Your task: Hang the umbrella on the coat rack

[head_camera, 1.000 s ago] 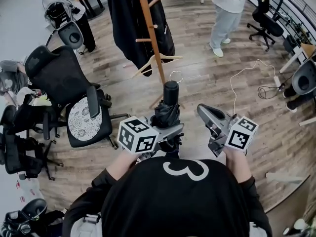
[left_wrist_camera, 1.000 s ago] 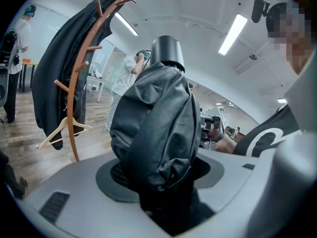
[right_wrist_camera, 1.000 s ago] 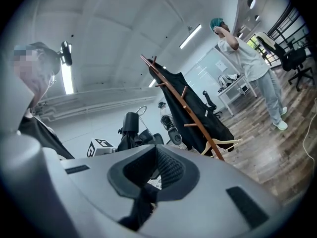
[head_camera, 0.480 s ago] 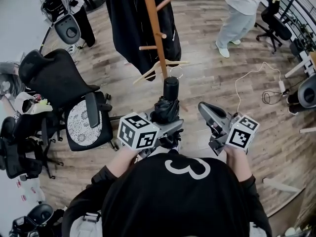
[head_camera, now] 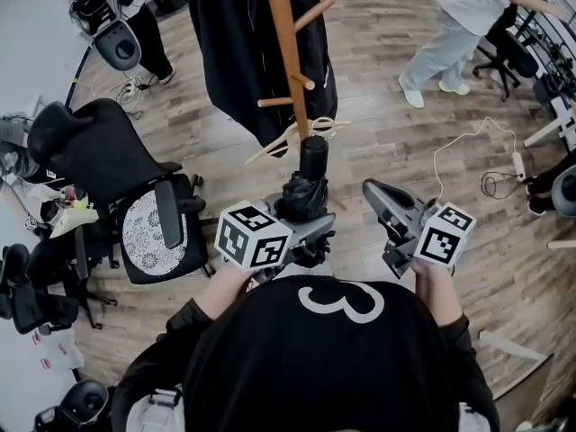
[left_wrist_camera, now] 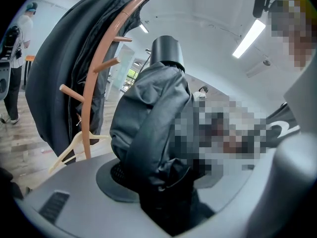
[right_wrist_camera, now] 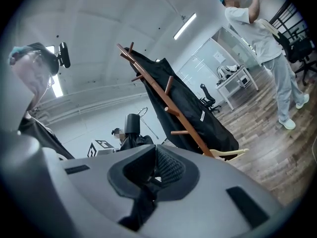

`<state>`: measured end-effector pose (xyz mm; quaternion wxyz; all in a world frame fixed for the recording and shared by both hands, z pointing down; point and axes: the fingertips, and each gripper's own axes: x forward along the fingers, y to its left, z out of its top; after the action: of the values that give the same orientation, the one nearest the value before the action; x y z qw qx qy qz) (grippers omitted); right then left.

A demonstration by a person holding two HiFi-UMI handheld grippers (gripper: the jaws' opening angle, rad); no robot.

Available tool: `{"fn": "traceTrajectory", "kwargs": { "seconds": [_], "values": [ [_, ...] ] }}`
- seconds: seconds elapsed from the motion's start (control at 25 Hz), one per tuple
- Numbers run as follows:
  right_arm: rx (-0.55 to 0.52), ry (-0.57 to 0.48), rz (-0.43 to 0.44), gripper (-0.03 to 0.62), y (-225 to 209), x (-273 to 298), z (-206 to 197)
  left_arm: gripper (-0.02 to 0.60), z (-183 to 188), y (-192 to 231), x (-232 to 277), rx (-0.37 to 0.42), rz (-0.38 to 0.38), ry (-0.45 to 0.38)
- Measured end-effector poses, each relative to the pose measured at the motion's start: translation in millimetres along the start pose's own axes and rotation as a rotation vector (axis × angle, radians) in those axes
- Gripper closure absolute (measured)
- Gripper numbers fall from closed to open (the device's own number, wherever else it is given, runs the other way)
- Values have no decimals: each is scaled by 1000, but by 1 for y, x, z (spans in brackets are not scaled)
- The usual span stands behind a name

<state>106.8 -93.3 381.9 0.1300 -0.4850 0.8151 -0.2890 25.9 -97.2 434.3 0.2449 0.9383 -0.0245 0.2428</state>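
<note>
- Head view: my left claw (head_camera: 306,232) is clamped round the folded black fabric umbrella (head_camera: 304,198). It stands upright, with its black cylindrical handle (head_camera: 312,156) and thin cord loop (head_camera: 321,126) pointing to twelve o'clock. The brown wooden coat rack (head_camera: 286,52) stands at twelve o'clock, near the loop but not touching it, and a long black coat (head_camera: 225,43) hangs on its eleven o'clock side. My right claw (head_camera: 373,192) sits at three o'clock of the umbrella, apart from it.
- Left gripper view: the jaws pinch the umbrella low on its bunched cloth, and the handle rises to twelve o'clock. The rack pole and its short pegs (left_wrist_camera: 72,90) lie at ten o'clock.
- Right gripper view: these jaws are pressed together with nothing between them. The umbrella shows at eleven o'clock and the rack slants up through one o'clock. A person in pale clothes (right_wrist_camera: 267,43) stands far off at two o'clock.
- As I judge it, I am in the approach and the umbrella is not yet hung. Next I should raise the loop to a free peg and slip it over. The loop looks small, so my idle right claw may need to spread it.
</note>
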Motion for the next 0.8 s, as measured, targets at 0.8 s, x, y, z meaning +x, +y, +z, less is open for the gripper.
{"fn": "traceTrajectory", "kwargs": {
  "seconds": [0.8],
  "values": [
    [39, 34, 63, 566, -38, 32, 32, 311, 41, 62, 19, -15, 129, -18]
  ]
}}
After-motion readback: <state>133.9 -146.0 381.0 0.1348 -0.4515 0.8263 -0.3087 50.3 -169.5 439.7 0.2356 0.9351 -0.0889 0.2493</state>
